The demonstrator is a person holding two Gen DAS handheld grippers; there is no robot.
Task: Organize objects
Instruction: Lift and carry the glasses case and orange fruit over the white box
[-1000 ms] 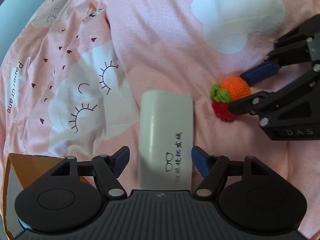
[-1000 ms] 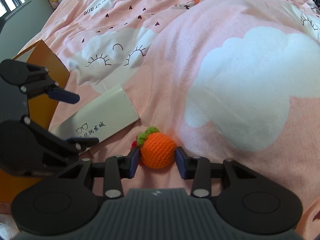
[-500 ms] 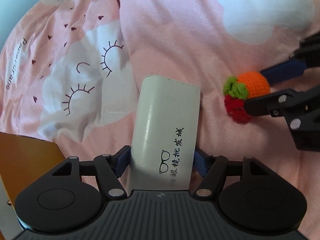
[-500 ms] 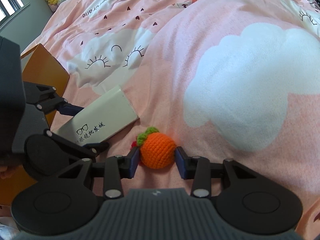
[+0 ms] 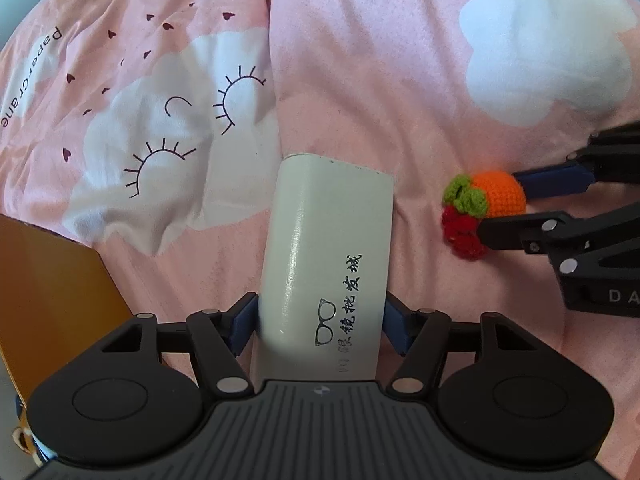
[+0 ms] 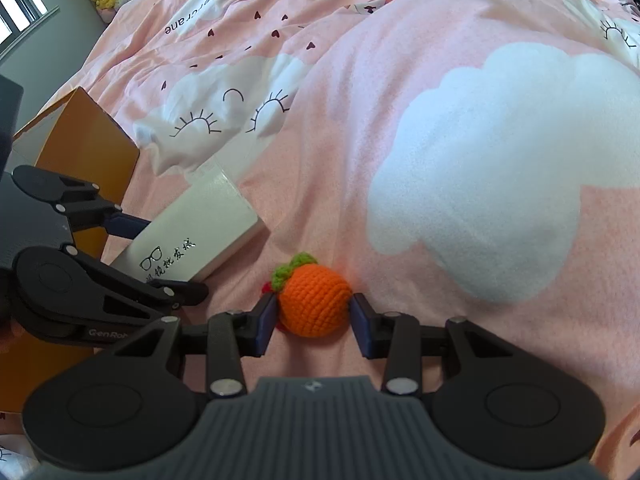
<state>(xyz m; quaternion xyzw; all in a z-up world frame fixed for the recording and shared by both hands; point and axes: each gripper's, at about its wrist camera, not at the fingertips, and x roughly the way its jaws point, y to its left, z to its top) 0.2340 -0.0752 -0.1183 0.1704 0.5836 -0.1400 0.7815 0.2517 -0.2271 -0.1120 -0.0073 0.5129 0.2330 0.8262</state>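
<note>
Both wrist views steep, close over bedspread (image 5: 400, 92); share white case (image 5: 328, 248), crocheted orange (image 6: 314, 304).

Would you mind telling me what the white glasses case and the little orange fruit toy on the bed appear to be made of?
The glasses case looks like a hard shell in smooth, off-white faux leather or plastic: a glossy streak runs along its length, and the printing sits crisp on it. The exact covering is unclear. The orange fruit toy is crocheted yarn, matte and soft-looking, with visible rows of stitches and green yarn leaves.
</note>
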